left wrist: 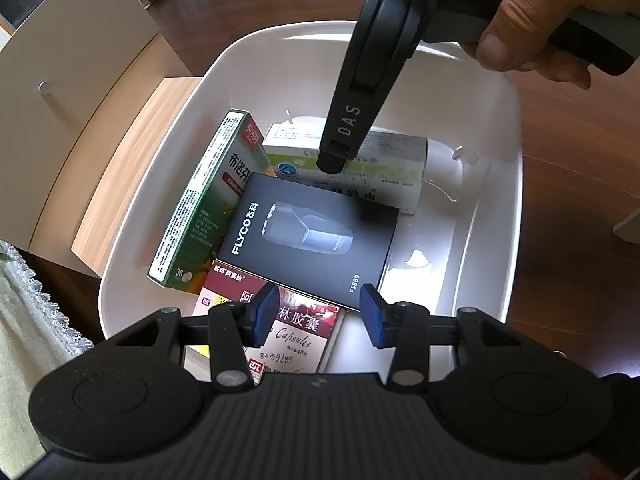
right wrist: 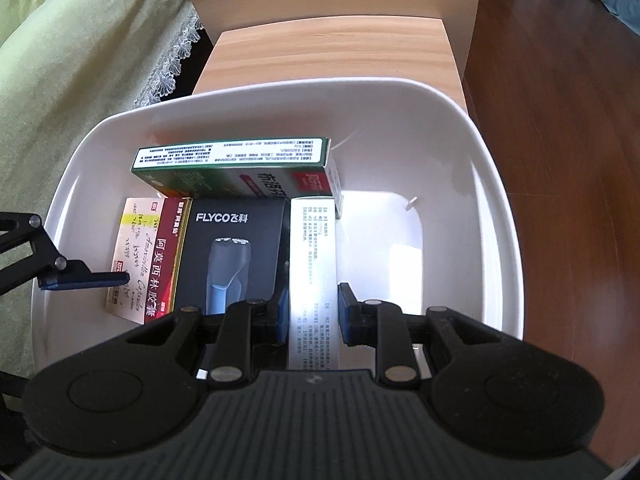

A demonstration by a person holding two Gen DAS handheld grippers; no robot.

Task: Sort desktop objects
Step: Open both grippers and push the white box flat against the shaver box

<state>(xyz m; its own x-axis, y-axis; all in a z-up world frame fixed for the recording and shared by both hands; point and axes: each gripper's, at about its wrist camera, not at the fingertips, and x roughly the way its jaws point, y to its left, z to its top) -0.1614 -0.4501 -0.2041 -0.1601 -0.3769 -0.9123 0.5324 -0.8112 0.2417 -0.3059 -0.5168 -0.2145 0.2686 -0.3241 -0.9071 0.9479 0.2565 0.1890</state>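
Right tool (right wrist: 312,312) narrowly straddles my white box (right wrist: 313,264), flat in the bin (right wrist: 472,152), long axis running away beside the Flyco box (right wrist: 232,248); left tool (left wrist: 318,312) hangs wide, empty.
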